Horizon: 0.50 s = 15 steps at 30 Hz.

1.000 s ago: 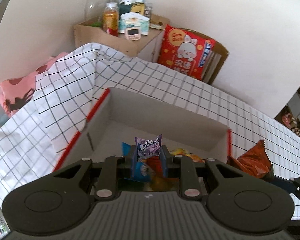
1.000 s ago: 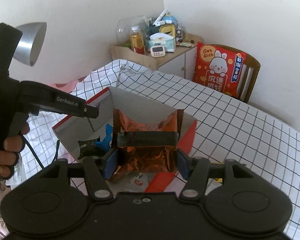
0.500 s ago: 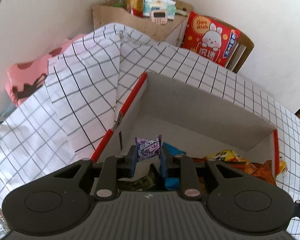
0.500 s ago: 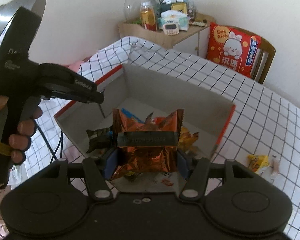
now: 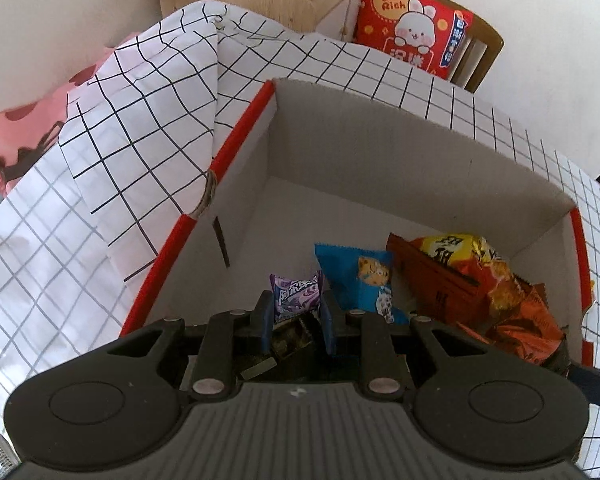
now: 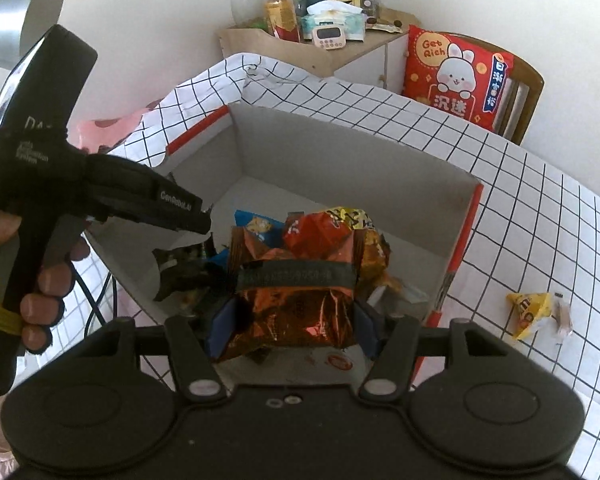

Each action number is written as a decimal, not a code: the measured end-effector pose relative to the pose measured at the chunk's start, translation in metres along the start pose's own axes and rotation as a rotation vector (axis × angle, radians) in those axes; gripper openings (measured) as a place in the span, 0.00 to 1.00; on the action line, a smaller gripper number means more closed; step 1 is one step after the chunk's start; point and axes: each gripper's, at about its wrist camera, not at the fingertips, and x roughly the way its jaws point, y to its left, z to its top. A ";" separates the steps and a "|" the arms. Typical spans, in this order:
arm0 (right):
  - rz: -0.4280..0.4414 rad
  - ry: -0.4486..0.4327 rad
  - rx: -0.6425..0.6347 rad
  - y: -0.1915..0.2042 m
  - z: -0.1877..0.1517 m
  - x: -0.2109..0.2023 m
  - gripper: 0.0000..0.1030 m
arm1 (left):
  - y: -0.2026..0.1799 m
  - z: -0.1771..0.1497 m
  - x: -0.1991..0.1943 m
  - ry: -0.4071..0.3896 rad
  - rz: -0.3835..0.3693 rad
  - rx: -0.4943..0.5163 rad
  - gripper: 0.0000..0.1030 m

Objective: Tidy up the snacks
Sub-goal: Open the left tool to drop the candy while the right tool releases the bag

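My left gripper point(image 5: 296, 320) is shut on a small purple snack packet point(image 5: 296, 296), held low inside the open cardboard box point(image 5: 380, 148) near its left wall. My right gripper point(image 6: 292, 328) is shut on an orange foil snack bag point(image 6: 296, 300), held over the box point(image 6: 340, 168) near its front edge. In the box lie a blue packet point(image 5: 372, 280), a yellow-orange bag point(image 5: 460, 252) and more orange bags point(image 5: 520, 328). The left gripper's body point(image 6: 100, 196) shows in the right wrist view, over the box's left wall.
The box stands on a white grid-checked tablecloth point(image 5: 140, 140). A yellow packet point(image 6: 532, 312) lies on the cloth right of the box. Behind are a wooden cabinet point(image 6: 320, 48) with bottles and a timer, and a chair with a red cushion point(image 6: 456, 76).
Both grippers moved forward and down toward the box, each keeping its snack. The purple packet now sits low inside the box; the orange bag is now over the box's contents.
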 end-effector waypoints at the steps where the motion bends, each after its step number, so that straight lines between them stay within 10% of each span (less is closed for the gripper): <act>1: 0.001 0.001 0.001 -0.001 0.000 0.000 0.60 | 0.000 0.000 0.001 0.005 0.001 0.001 0.23; 15: 0.011 -0.014 0.008 0.000 -0.001 -0.011 0.63 | -0.003 -0.010 -0.014 -0.017 -0.011 -0.012 0.32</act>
